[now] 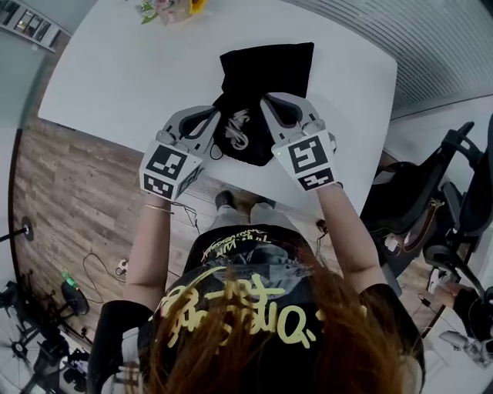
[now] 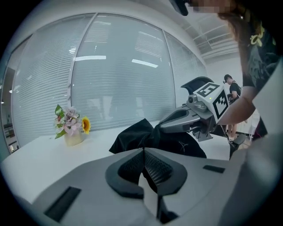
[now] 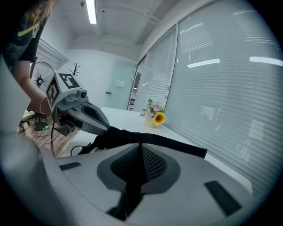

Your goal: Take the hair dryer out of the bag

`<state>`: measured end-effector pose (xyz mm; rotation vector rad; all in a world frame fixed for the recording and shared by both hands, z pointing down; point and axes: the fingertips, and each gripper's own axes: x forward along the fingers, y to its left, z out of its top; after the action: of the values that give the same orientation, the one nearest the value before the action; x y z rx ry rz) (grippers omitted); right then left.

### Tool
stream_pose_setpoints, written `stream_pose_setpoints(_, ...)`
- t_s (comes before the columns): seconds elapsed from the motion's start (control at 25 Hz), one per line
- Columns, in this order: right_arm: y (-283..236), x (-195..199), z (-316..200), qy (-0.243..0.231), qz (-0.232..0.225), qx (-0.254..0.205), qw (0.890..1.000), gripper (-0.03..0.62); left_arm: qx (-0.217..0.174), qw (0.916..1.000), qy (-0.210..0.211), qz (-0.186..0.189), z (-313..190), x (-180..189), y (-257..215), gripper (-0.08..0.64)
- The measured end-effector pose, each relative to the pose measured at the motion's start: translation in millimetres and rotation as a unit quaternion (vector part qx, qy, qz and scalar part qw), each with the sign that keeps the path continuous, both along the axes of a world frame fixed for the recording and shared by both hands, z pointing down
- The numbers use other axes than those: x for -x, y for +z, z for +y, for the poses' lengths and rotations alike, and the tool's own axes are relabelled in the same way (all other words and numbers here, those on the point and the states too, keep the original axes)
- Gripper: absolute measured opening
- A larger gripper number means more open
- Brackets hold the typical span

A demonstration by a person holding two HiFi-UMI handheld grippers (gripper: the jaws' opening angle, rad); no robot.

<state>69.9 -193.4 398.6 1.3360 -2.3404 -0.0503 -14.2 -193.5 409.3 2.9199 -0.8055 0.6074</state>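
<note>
A black cloth drawstring bag (image 1: 266,65) lies flat on the white round-cornered desk (image 1: 115,77). Its closed end points to 12 o'clock in the head view and its mouth opens toward the person at 6 o'clock.

The left tool (image 1: 216,115) meets the mouth's rim on the 9 o'clock side. In the left gripper view its ribbed pads (image 2: 152,165) stand pressed together, and the bag's dark cloth gathers right at their tips, so it is pinching the rim. The right tool (image 1: 266,100) has the rim on the 3 o'clock side. In its own view the pads (image 3: 150,163) are closed narrow on a fold of the black cloth, which runs down between them. Each gripper view also shows the other tool's tip resting on the cloth.

Between the two tips the mouth gapes. Inside it shows the white hair dryer (image 1: 237,129), seen only as a pale shape with a looped cord; how much more of it the bag covers cannot be told. A thin black drawstring loop (image 1: 214,151) hangs at 7 o'clock from the mouth.

A small pot of pink flowers with one yellow bloom (image 1: 166,9) stands at 11 o'clock from the bag, well apart from it. A black office chair (image 1: 454,200) stands on the floor at 3 o'clock, beyond the desk's edge
</note>
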Motion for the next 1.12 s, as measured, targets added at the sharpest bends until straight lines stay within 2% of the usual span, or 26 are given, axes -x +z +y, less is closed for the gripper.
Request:
stream_pose_setpoints(0.24, 23, -3, -26, 0.007, -0.016, 0.029, 0.999, 0.021, 0.019, 0.9992, -0.034, -0.006, -23, 1, 16, 0.002)
stream_pose_setpoints(0.4, 42, 2, -24, 0.003, -0.023, 0.052, 0.998, 0.021, 0.060, 0.9966, -0.054, -0.016, -27, 5, 36, 0.001)
stream_pose_setpoints(0.56, 36, -1, -16, -0.014, -0.069, 0.062, 0.996, 0.045, 0.092, 0.9933, -0.070, 0.006, -26, 6, 45, 0.002)
stream_pose_setpoints(0.72, 14, -12, 3, -0.039, -0.120, 0.047, 0.991, 0.072, 0.095, 0.9920, -0.084, 0.000, -25, 4, 48, 0.000)
stream_pose_setpoints(0.84, -13, -28, 15, -0.044, -0.190, 0.023, 0.980, 0.072, 0.086, 0.9919, -0.093, -0.017, -24, 6, 47, 0.000)
stream_pose_setpoints(0.96, -32, -21, 33, -0.070, -0.246, 0.036, 0.966, 0.072, 0.079, 0.9919, -0.098, -0.019, -25, 5, 45, 0.000)
stream_pose_setpoints(1.04, -30, 1, 50, -0.076, -0.253, 0.053, 0.963, 0.072, 0.083, 0.9922, -0.093, -0.010, -24, 6, 46, 0.000)
stream_pose_setpoints(1.12, -18, 24, 59, -0.054, -0.237, 0.065, 0.968, 0.077, 0.090, 0.9929, -0.077, -0.001, -23, 7, 47, 0.000)
